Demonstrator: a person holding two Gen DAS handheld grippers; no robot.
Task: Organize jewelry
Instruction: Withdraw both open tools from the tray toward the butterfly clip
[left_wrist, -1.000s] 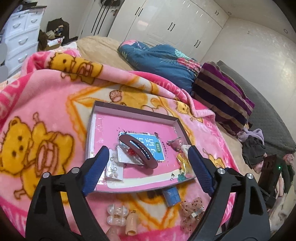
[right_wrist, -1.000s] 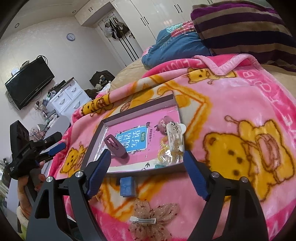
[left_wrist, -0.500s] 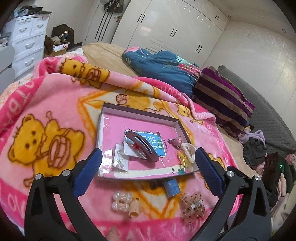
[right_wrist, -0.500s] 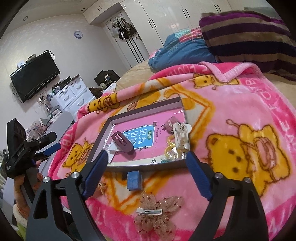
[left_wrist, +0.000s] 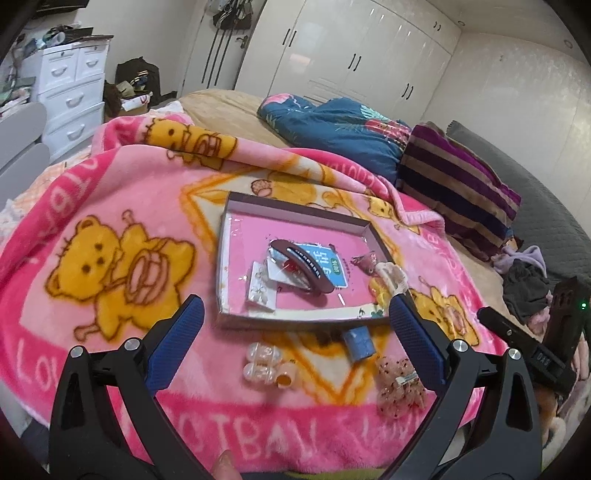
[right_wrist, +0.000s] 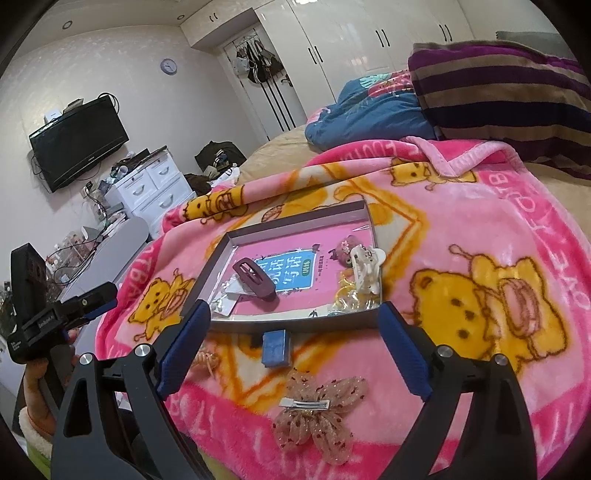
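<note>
A shallow box tray (left_wrist: 295, 208) (right_wrist: 295, 221) lies on a pink bear blanket. In it are a dark maroon hair clip (left_wrist: 299, 264) (right_wrist: 255, 282), earring cards (left_wrist: 262, 293), a white claw clip (right_wrist: 365, 271) and a small pink ornament (right_wrist: 345, 251). On the blanket in front lie a blue box (left_wrist: 357, 342) (right_wrist: 275, 347), a sheer bow clip (left_wrist: 400, 384) (right_wrist: 317, 413), clear beads (left_wrist: 260, 363) and a peach clip (left_wrist: 286, 374). My left gripper (left_wrist: 295, 317) and right gripper (right_wrist: 295, 319) are open and empty, held above the loose items.
A blue quilt (left_wrist: 332, 125) and a striped blanket (left_wrist: 454, 184) lie behind the tray. A white drawer unit (left_wrist: 70, 88) stands at the left, wardrobes at the back. The other hand-held gripper shows at the left edge of the right wrist view (right_wrist: 48, 317).
Both grippers have pulled back and up from the tray, so it looks smaller and more of the loose items in front show. Both stayed open.
</note>
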